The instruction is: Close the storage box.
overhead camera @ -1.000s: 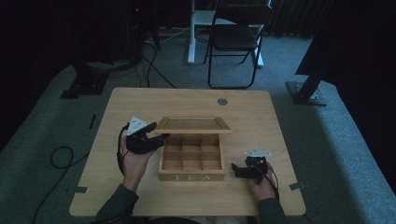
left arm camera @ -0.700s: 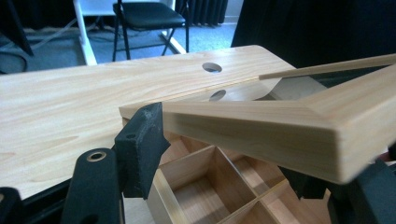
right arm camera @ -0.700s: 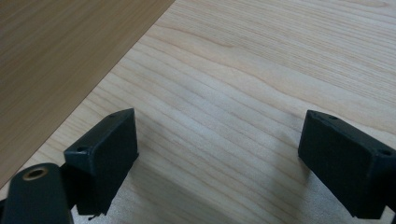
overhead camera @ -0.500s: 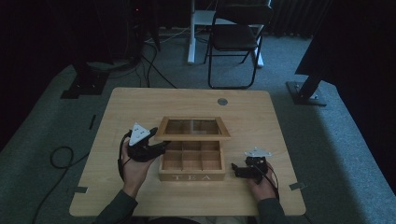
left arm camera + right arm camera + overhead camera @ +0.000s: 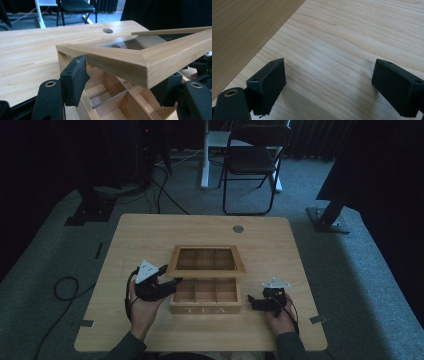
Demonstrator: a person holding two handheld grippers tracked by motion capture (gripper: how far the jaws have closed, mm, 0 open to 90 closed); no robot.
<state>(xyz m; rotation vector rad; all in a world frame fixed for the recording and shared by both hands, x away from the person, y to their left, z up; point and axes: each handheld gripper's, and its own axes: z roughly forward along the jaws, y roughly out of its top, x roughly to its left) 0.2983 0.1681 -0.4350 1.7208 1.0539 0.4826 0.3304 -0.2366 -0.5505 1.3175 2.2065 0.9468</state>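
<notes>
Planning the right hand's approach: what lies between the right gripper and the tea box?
Nothing: in the high view, bare table separates the right gripper from the tea box.

High view: fixed above the near edge of the table [image 5: 150,232], facing forward and down, far back, taking in the whole tea box [image 5: 205,295]. Left gripper view: low, close at the tea box's lid corner [image 5: 140,62], looking across it. Right gripper view: close, facing down at tabletop beside the tea box. All share the table.

dim room, grey carpet [image 5: 350,270], black folding chair [image 5: 252,160] behind wood table [image 5: 150,230].
</notes>
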